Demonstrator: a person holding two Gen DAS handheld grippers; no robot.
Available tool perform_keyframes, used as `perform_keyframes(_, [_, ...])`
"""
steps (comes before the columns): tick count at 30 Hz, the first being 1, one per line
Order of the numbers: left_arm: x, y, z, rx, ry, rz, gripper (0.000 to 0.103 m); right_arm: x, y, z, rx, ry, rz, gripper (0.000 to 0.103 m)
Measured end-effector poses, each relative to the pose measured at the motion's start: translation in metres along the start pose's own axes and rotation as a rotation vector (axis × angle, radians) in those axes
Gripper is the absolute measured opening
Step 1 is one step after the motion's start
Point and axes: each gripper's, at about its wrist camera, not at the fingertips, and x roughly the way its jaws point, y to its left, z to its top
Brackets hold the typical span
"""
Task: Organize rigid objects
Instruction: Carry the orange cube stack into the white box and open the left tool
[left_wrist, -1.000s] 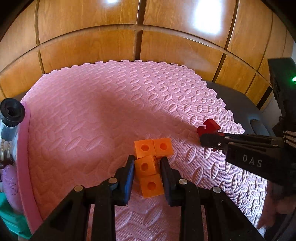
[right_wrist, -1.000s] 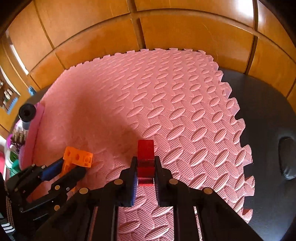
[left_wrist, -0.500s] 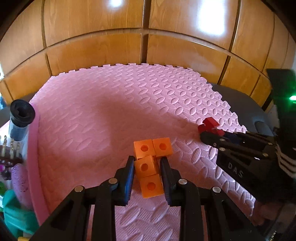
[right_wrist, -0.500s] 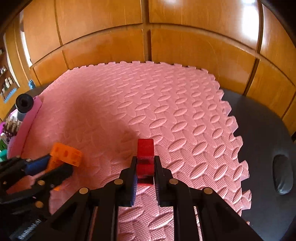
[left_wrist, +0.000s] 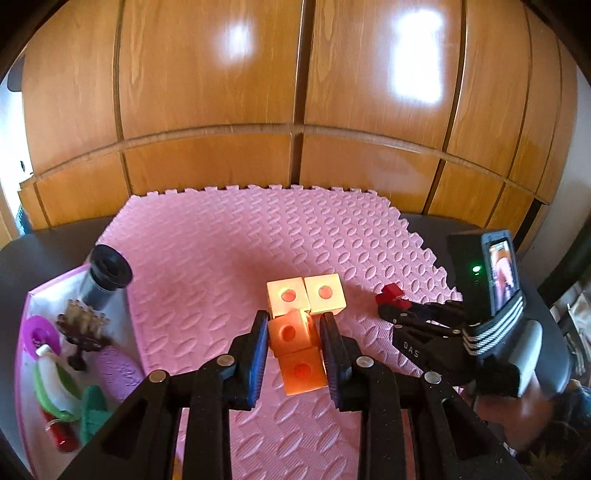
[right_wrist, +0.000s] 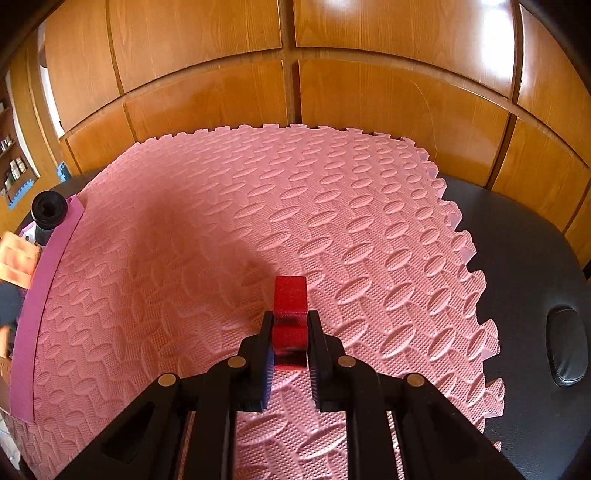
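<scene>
Two rows of glossy wooden panels (right_wrist: 369, 110) form the back wall, and in front of them a dark table (right_wrist: 524, 258) carries a pink foam mat (right_wrist: 258, 221) with an interlocking edge and an embossed oval pattern. At the mat's left side lies a pink tray (left_wrist: 33, 306) — in it a grey tube with a black cap (left_wrist: 105, 277), a brown toothed piece, a purple ring, a green-and-white item and a small red one. The left gripper (left_wrist: 293, 343) is clamped on an orange block piece (left_wrist: 295, 332) of joined cubes with round holes, held above the mat. The right gripper (right_wrist: 290, 343), just to its right, is closed on a small red block (right_wrist: 290, 306); whether it touches the mat cannot be told.
</scene>
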Motion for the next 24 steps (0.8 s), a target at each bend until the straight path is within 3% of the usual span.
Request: perform_keyframes(24, [-0.052, 0.036, -0.010, -0.029, -0.028, 0.053, 0.028, 0.000, 0.003, 0.000, -0.018, -0.001, -0.025, 0.015])
